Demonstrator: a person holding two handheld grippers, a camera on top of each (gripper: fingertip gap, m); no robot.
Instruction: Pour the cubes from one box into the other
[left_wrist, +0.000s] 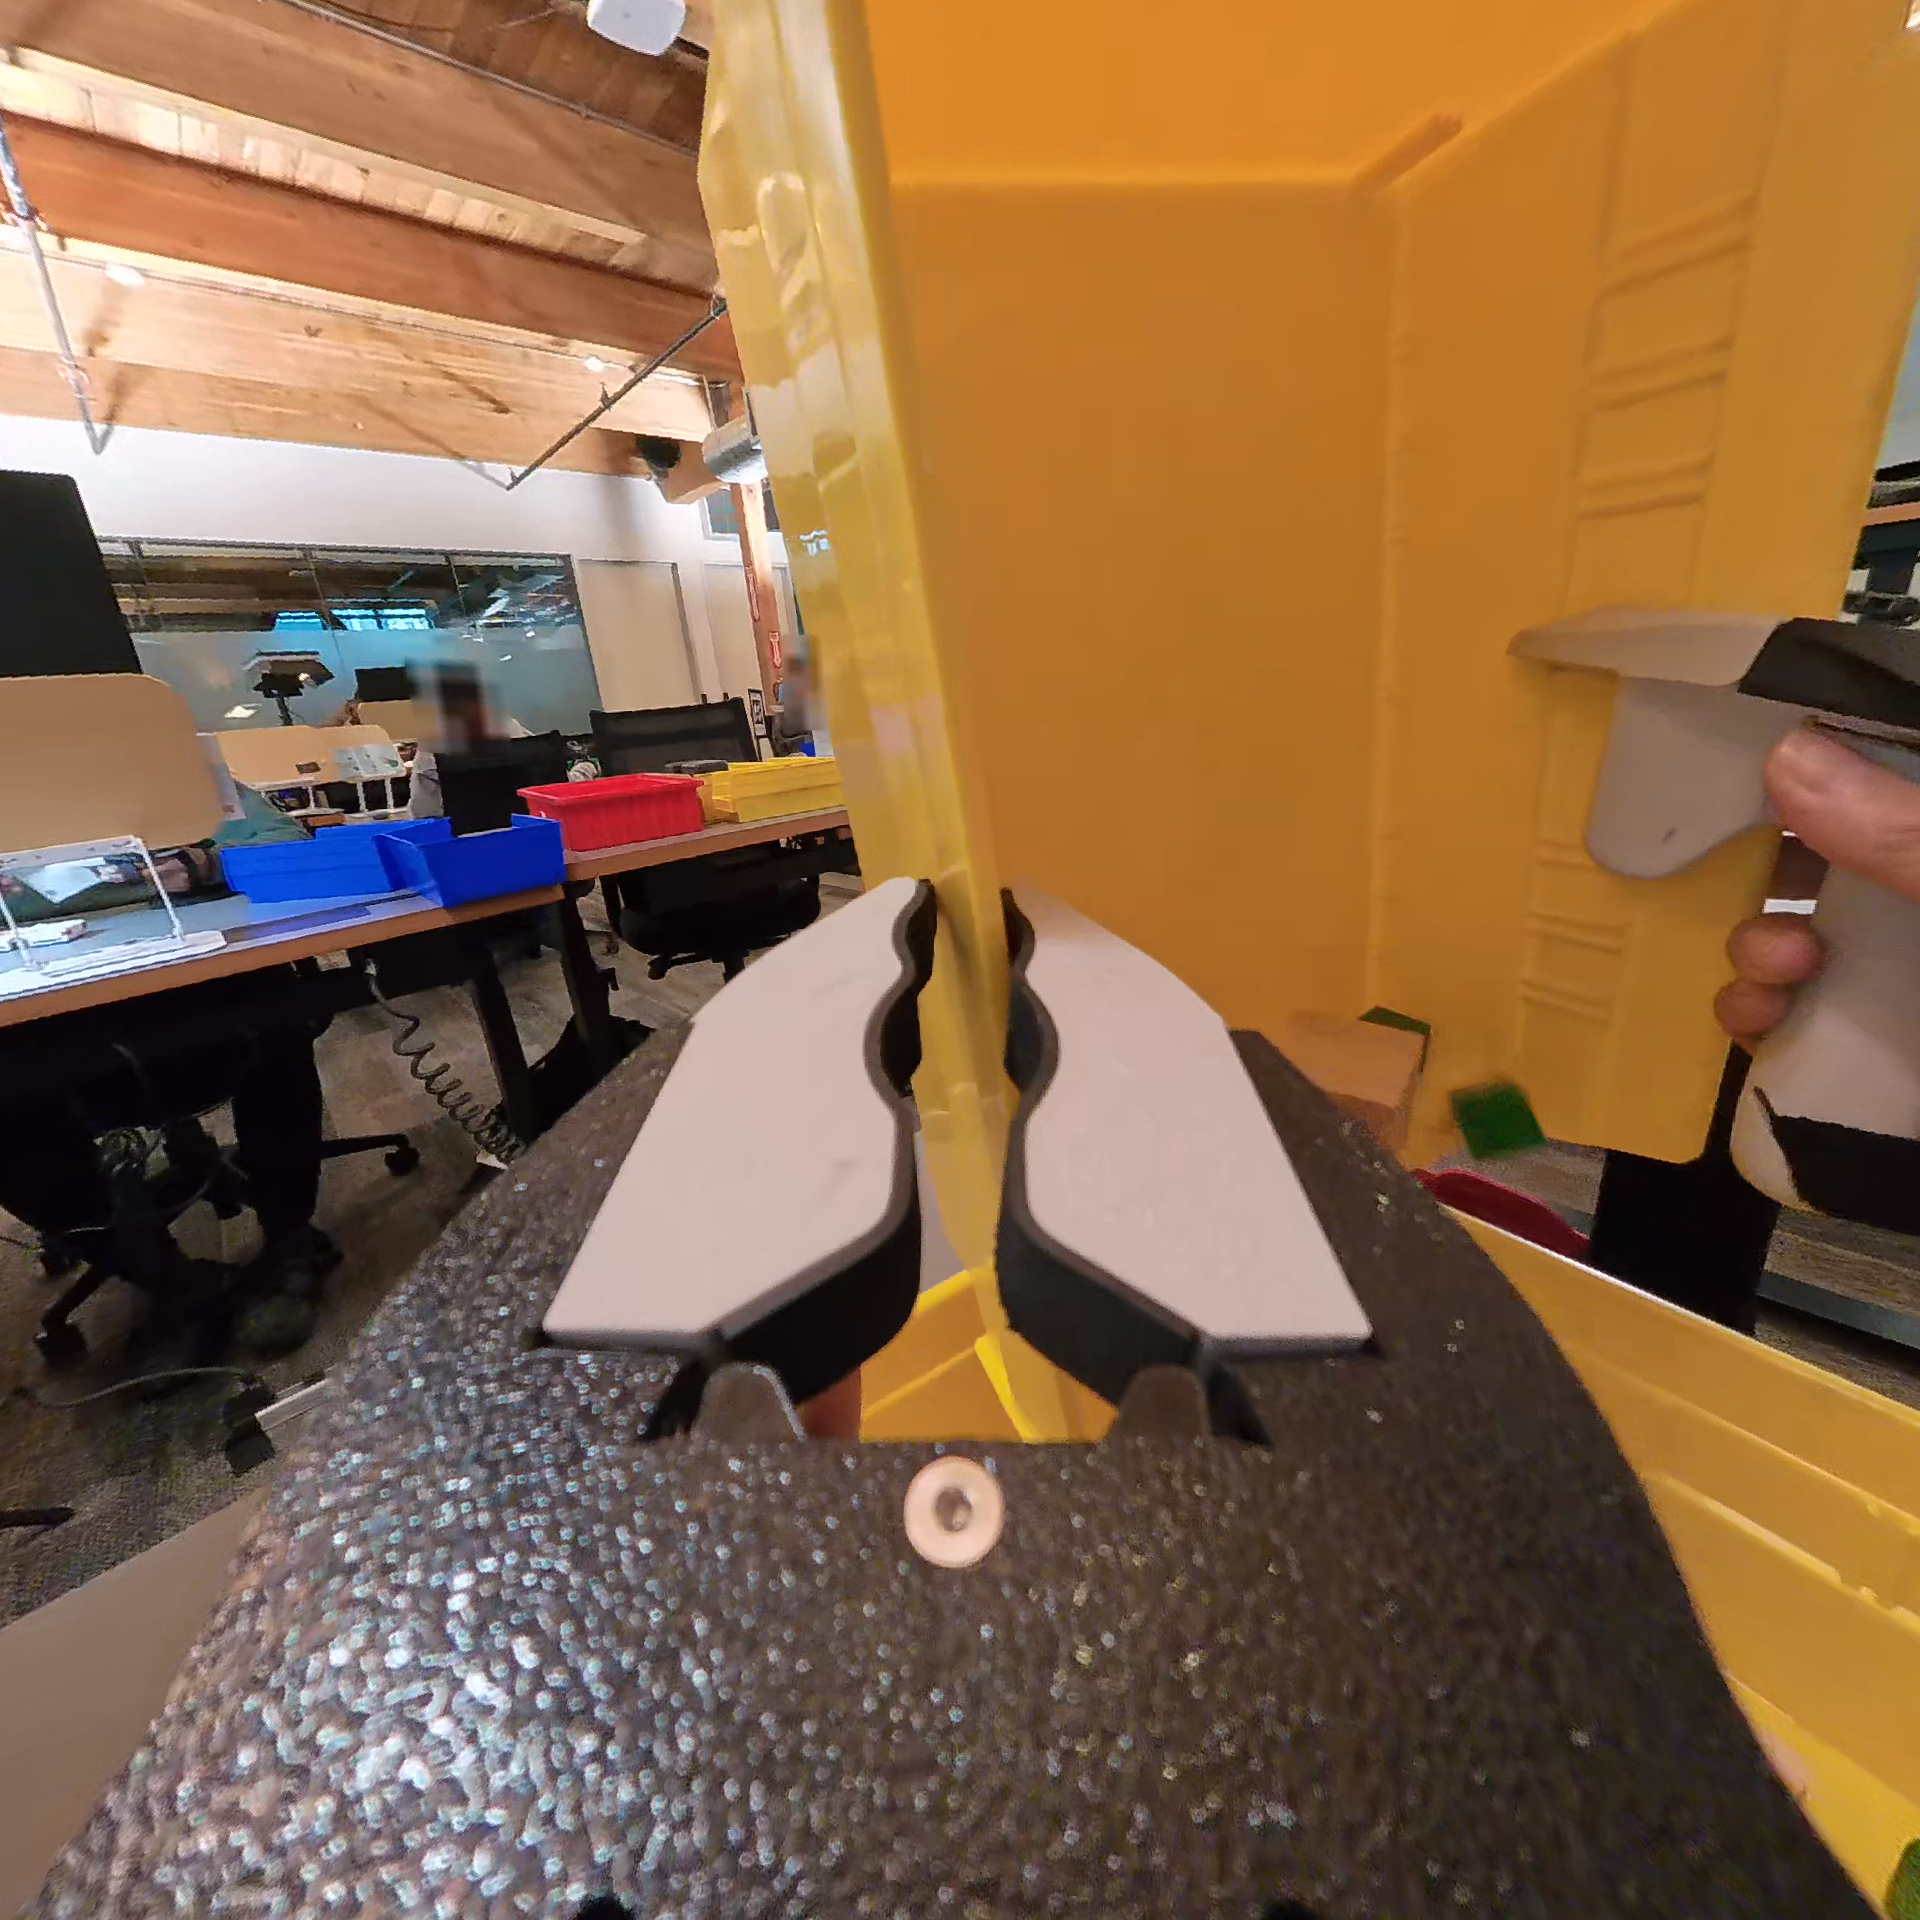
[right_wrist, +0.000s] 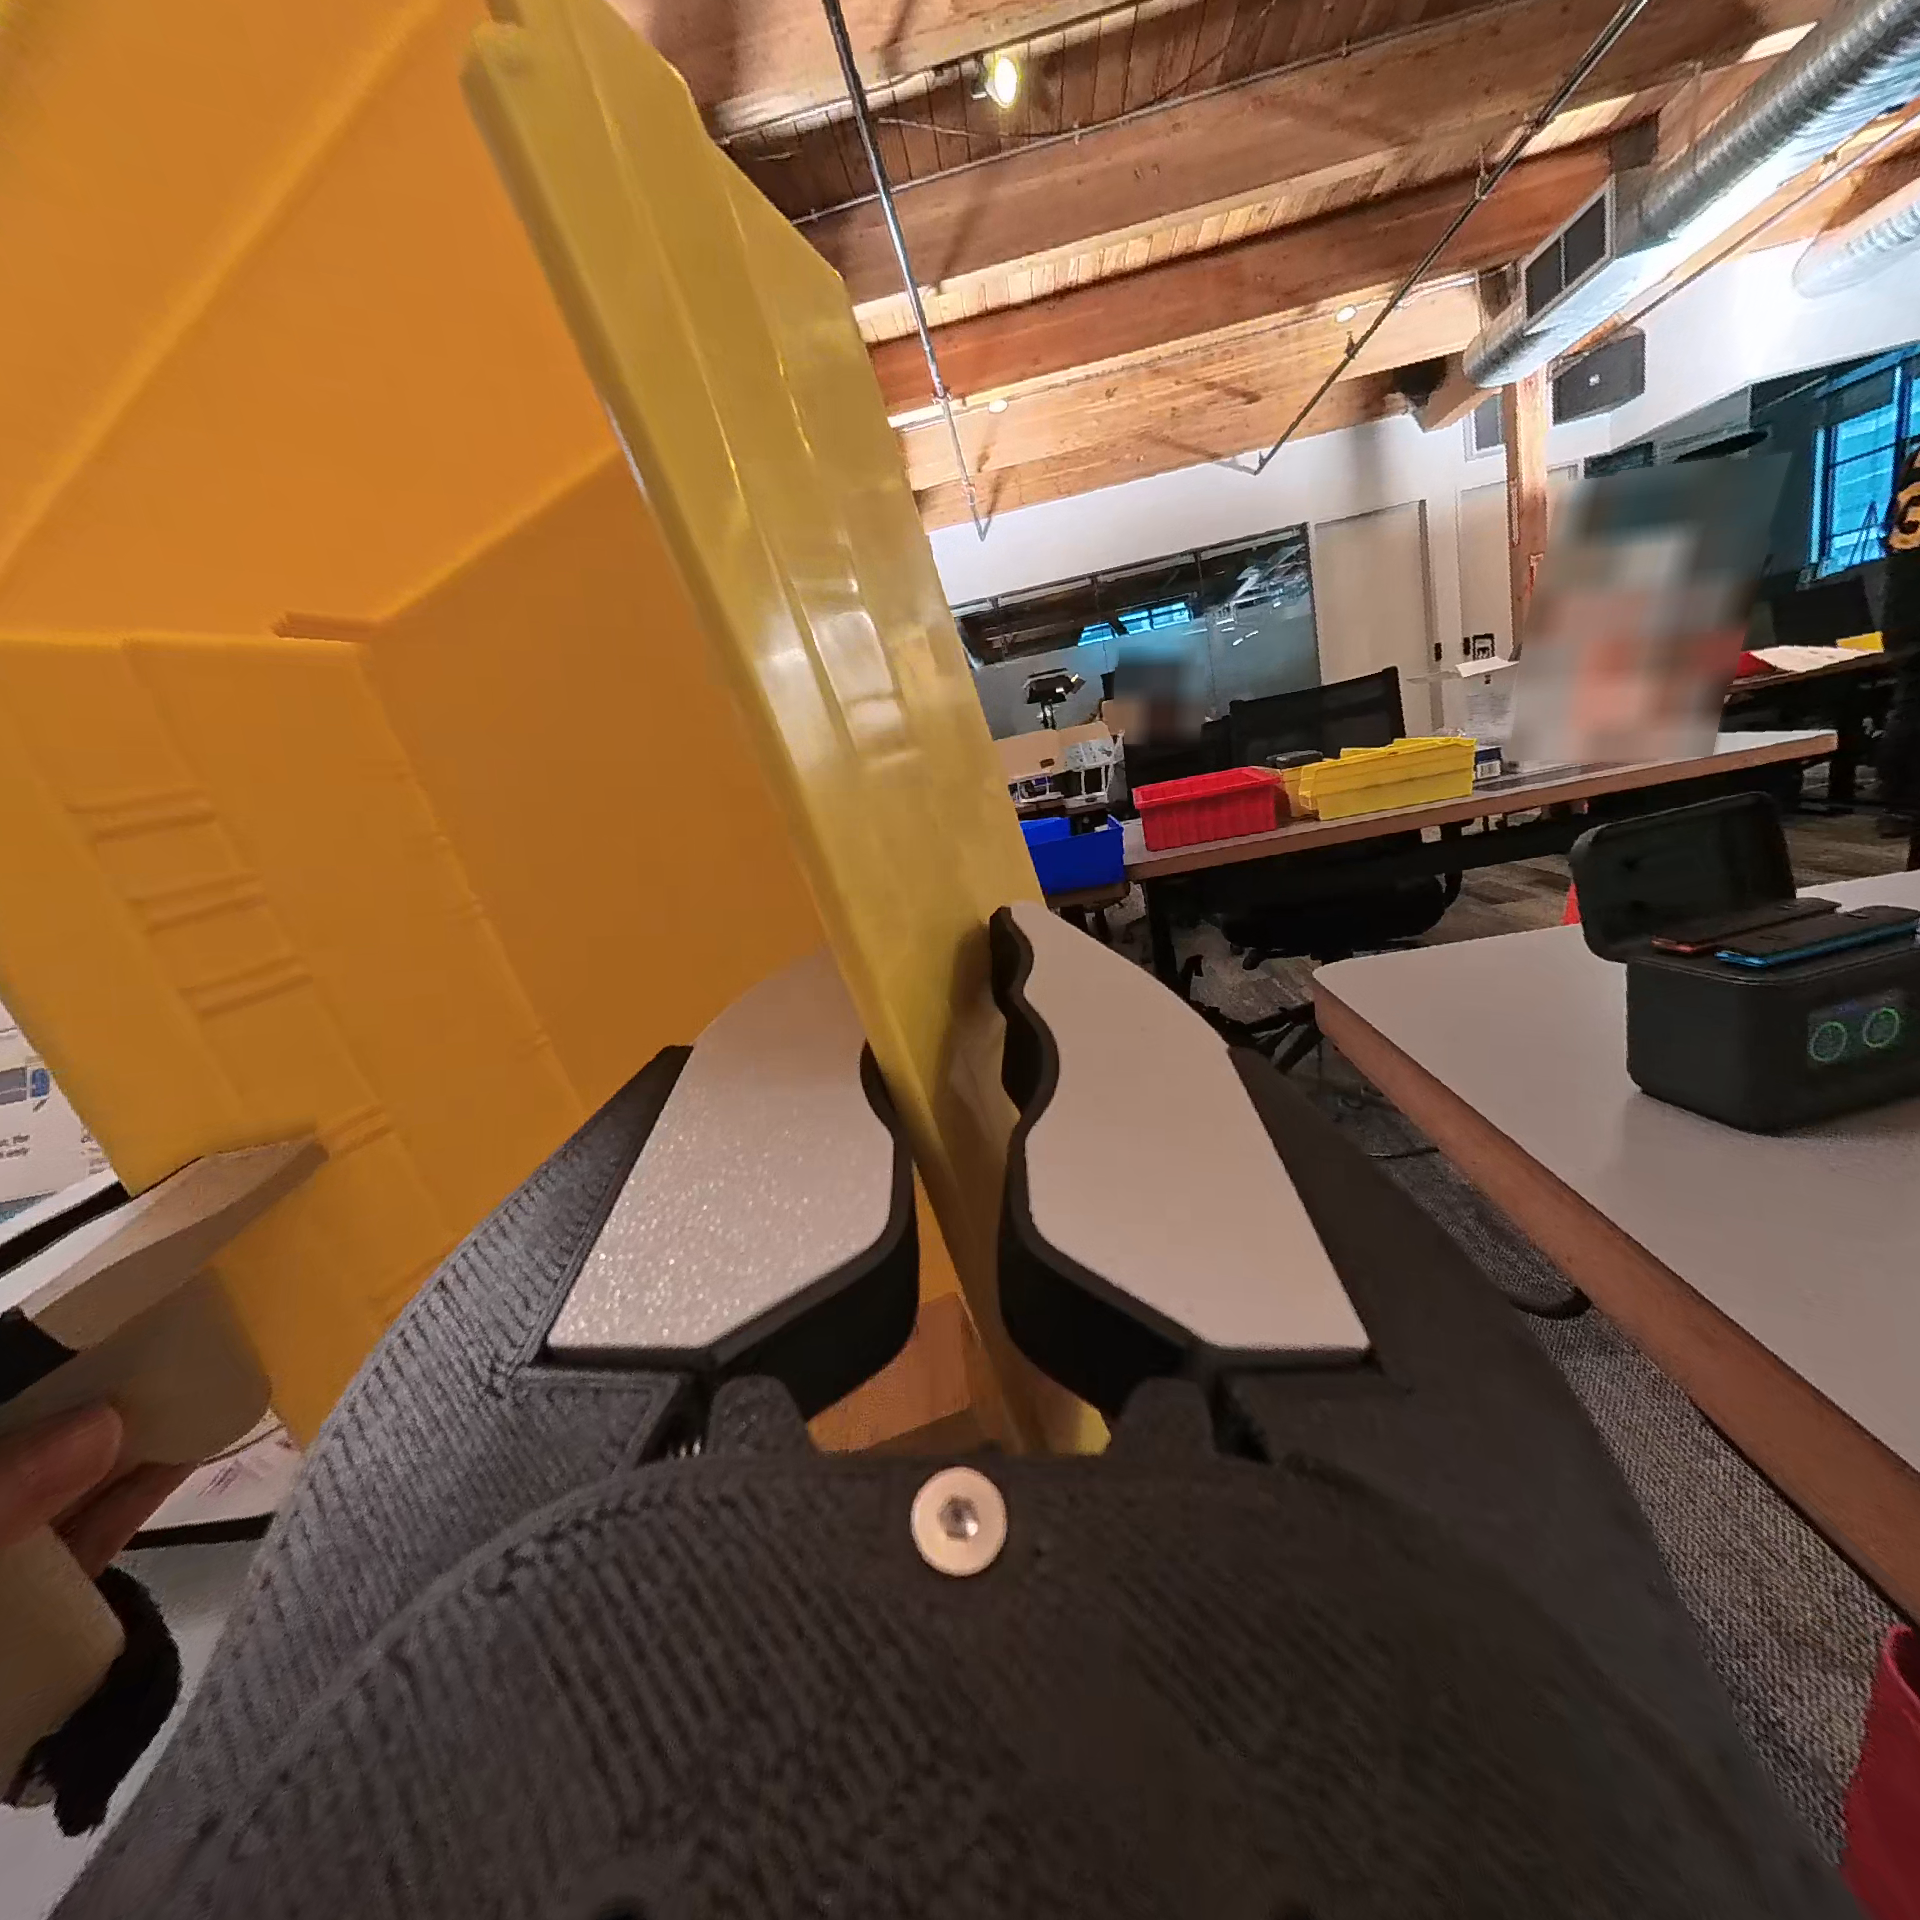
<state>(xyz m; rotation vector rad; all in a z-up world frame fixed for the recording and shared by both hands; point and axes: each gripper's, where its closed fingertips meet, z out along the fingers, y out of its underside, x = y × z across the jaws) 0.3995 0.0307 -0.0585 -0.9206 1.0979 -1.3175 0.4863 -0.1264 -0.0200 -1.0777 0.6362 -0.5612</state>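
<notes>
A yellow box is lifted and tipped up on end, its open inside facing me. My left gripper is shut on its left wall. My right gripper is shut on the opposite wall of the box and also shows in the left wrist view. The left gripper shows at the lower left of the right wrist view. A wooden cube and a green cube are at the box's lower edge, the green one blurred. A second yellow box lies below.
A grey table to the right carries a black case. Farther tables hold blue bins, a red bin and yellow bins. Office chairs and seated people are beyond. A red thing lies under the tipped box.
</notes>
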